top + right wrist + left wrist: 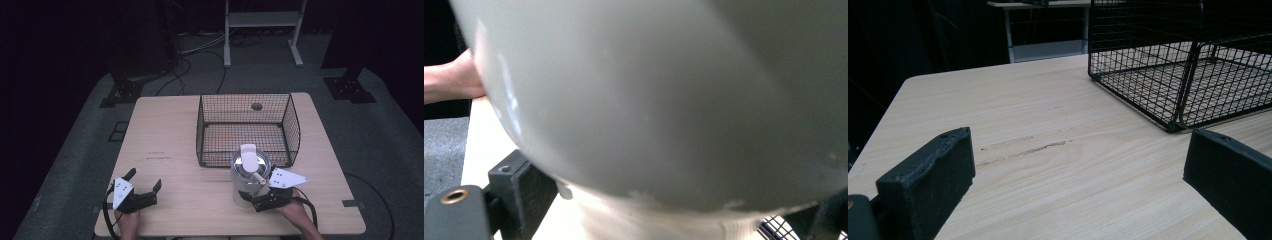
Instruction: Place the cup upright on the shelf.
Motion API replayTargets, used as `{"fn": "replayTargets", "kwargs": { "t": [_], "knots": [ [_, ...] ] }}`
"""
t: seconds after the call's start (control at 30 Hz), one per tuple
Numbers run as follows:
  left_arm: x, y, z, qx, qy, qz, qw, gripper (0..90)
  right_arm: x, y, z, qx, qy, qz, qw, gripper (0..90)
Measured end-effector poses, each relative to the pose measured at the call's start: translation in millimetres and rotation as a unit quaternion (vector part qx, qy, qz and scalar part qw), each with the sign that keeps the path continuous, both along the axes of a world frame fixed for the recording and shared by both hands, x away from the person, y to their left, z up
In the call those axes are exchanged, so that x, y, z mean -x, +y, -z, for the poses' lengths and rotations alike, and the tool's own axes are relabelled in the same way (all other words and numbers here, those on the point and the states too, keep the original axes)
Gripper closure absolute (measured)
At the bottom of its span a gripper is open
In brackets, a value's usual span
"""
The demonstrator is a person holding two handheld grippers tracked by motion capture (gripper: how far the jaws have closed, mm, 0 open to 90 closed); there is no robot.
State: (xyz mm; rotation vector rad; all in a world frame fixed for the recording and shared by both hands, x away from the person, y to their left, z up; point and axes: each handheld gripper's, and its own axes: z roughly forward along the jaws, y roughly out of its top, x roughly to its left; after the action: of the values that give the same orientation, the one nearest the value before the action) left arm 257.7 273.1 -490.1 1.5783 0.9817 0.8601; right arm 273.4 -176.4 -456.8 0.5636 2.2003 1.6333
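Observation:
A white-grey canister [248,176] with a lid and a white handle on top stands upright just in front of the black wire basket [291,131]. My right gripper [251,196] is at the canister's lower side, shut on it. In the right gripper view the canister [649,100] sits between the two black jaws, close to the lens. Whether its base rests on the table is hidden. My left gripper [145,178] lies open near the front left of the table [165,130], with bare wood between its fingers [928,180].
The wire basket [1178,75] holds nothing and sits at the middle-back right of the table [1023,110]. A dark round hole [257,106] shows behind it. A white frame [262,20] and cables stand on the floor beyond. A person's hand [454,80] shows at left.

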Motion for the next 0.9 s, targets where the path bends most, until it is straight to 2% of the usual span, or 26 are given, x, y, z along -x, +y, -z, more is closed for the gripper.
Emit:
{"fn": "replayTargets", "kwargs": {
  "t": [0.13, 0.23, 0.37, 0.7, 0.73, 0.77, 0.8, 0.9],
  "knots": [
    [0.0, 0.3, 0.0, 0.001, 0.000, 0.000, 1.0000, 0.0, -0.3, -1.0, -0.5, -0.001, 0.001, -0.002, 1.0000, 9.2],
    [-0.1, 0.3, 0.0, 0.001, 0.000, 0.000, 1.0000, 0.0, 0.3, -2.8, -1.9, -0.011, 0.008, -0.010, 0.9999, 9.3],
    [0.0, 0.3, 0.0, 0.001, 0.000, 0.000, 1.0000, 0.0, 0.4, -3.8, -6.0, -0.011, 0.005, -0.013, 0.9998, 9.3],
    [-0.1, 0.1, 0.1, 0.003, -0.001, 0.000, 1.0000, 0.0, 0.6, -9.9, -36.4, -0.029, -0.007, -0.025, 0.9992, 9.3],
    [-0.1, 0.2, 0.0, 0.003, -0.001, 0.000, 1.0000, 0.0, -0.6, -10.4, -44.9, -0.029, -0.012, -0.027, 0.9992, 9.3],
    [-0.1, 0.2, 0.0, 0.003, -0.001, 0.000, 1.0000, 0.0, -0.6, -10.4, -44.9, -0.029, -0.012, -0.027, 0.9992, 9.3],
    [0.0, 0.3, -0.1, 0.003, 0.000, 0.001, 1.0000, 0.0, -2.5, -10.4, -52.2, -0.029, -0.015, -0.027, 0.9991, 9.3],
    [-0.1, 0.4, 0.0, 0.003, -0.001, 0.001, 1.0000, 0.0, -6.2, -10.2, -61.6, -0.034, -0.018, -0.030, 0.9988, 9.3]
  ]
}}
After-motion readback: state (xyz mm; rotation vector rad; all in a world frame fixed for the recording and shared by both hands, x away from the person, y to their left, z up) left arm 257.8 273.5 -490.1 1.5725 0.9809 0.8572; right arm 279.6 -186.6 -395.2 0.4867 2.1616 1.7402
